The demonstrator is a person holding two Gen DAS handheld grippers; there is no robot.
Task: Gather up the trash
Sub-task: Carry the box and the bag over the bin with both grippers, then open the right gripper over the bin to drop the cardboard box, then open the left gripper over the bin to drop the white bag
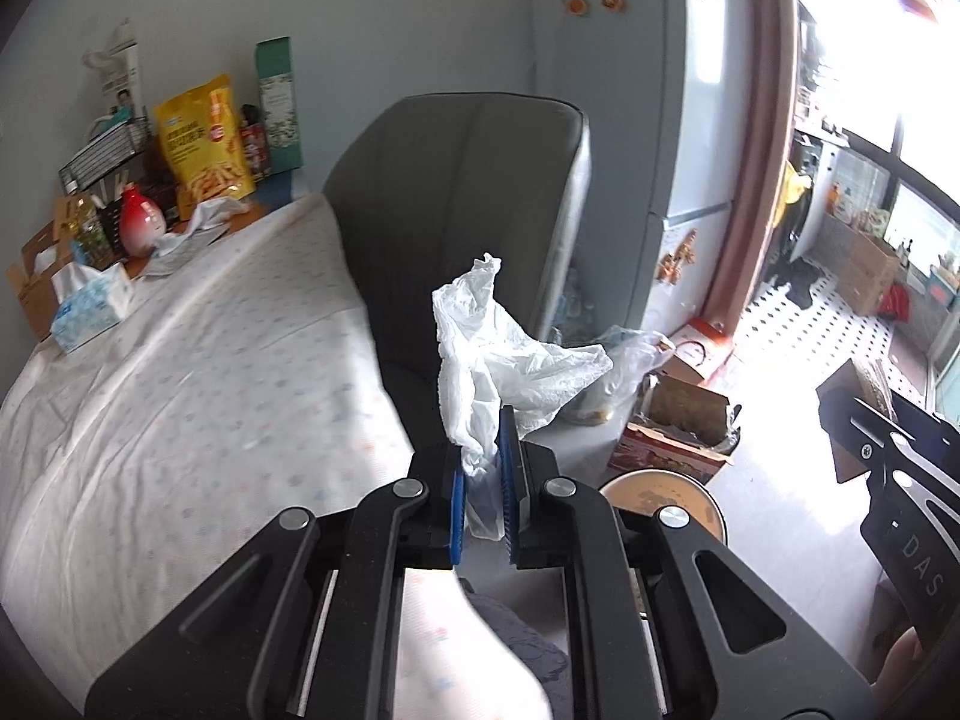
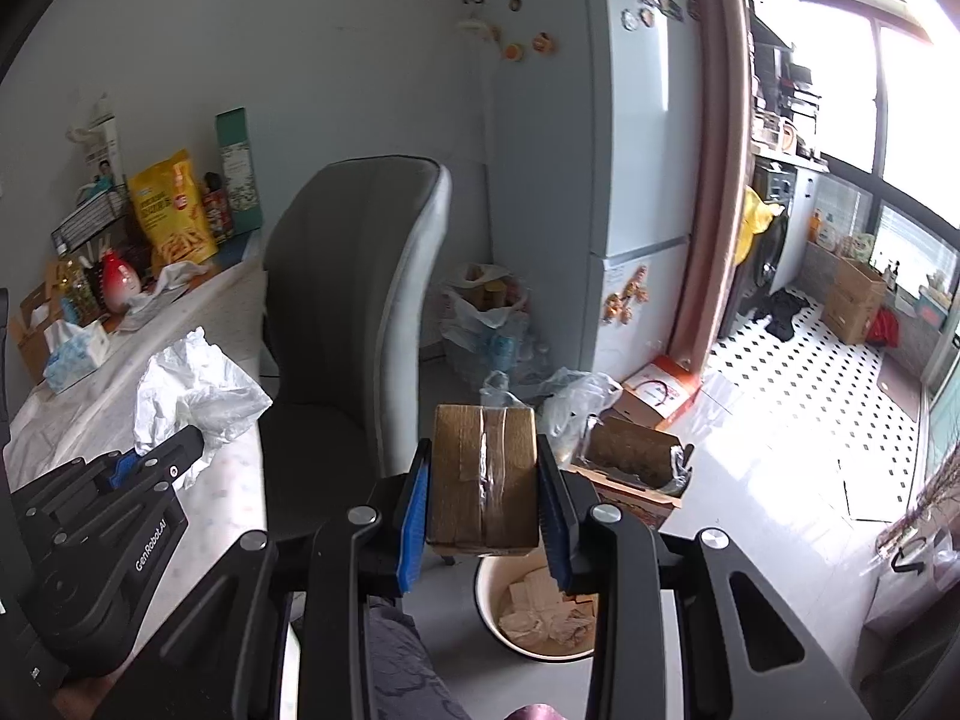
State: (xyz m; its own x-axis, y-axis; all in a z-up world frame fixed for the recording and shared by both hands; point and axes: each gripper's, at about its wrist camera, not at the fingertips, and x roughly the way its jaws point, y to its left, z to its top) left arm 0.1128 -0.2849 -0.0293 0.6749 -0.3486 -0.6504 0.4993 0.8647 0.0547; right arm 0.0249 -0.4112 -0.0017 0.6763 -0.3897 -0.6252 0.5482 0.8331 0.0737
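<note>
Trash: crumpled white wrapper (image 1: 510, 354), taped cardboard box (image 2: 483, 480)

The room has pale grey-blue walls (image 2: 336, 60). A grey upholstered chair (image 2: 354, 300) stands beside a table with a white dotted cloth (image 1: 180, 372). At the far end of the table, against the wall, there are a yellow snack bag (image 1: 201, 135), a green box (image 1: 277, 105) and a tissue box (image 1: 90, 309). A white fridge (image 2: 636, 150) with many magnets stands in the corner. To the right of it a brown door frame (image 2: 714, 180) opens onto a balcony with a black-and-white tiled floor (image 2: 798, 360). Very strong daylight comes through the large windows (image 2: 912, 90) and bleaches the floor near the door.
</note>
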